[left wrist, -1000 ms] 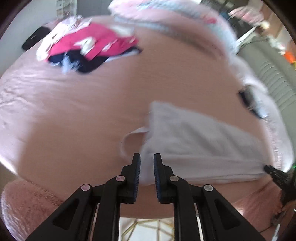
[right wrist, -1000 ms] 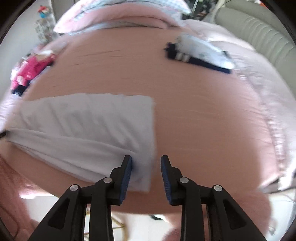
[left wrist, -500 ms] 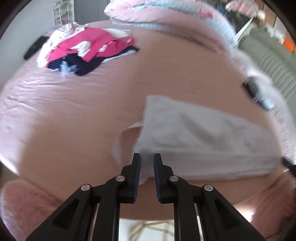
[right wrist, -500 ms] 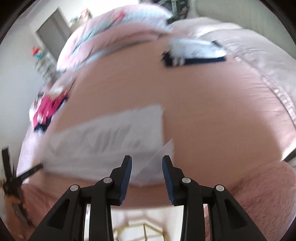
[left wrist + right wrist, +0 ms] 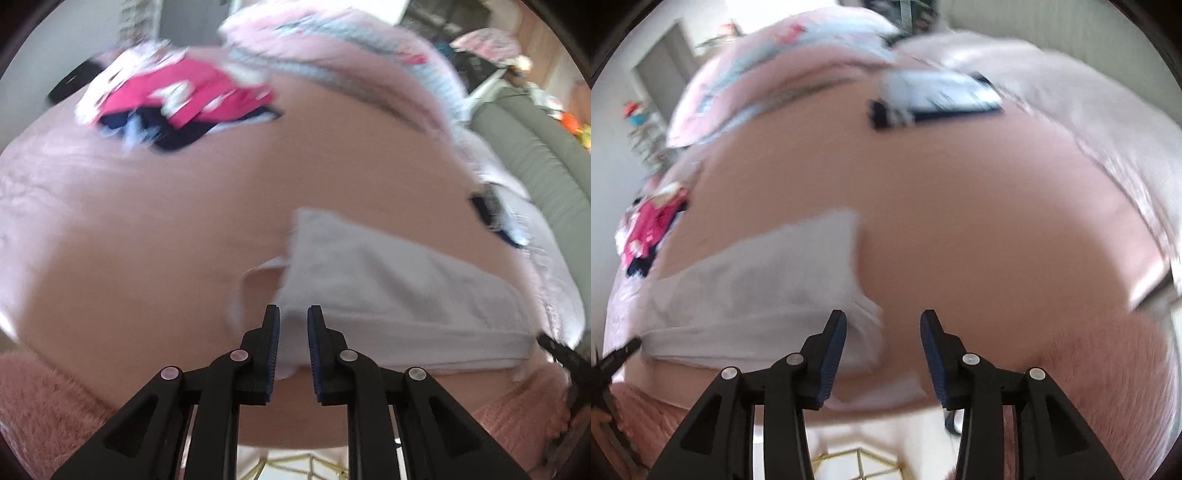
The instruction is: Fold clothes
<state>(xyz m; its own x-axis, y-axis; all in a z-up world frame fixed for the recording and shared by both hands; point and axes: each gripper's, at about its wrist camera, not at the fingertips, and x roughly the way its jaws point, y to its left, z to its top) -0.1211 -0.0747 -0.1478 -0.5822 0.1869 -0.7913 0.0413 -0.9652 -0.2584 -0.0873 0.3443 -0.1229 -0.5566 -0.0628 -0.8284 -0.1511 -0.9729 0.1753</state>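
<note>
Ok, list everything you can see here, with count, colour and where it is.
White garment: one, white, near bed edge.
Bed sheet: one, pink, under everything.
Clothes pile: one, pink, navy, white, far left.
Folded stack: one, navy and white, far right.
Pillows: pink and blue, head of bed.
Left gripper: black, nearly shut on the garment's edge.
Right gripper: black, jaws opening, garment corner between them.

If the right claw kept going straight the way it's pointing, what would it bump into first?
Probably the white garment: its corner lies between the opening fingers of the right claw. Just beyond is the bare pink bedsheet. Blur makes depth uncertain.
</note>
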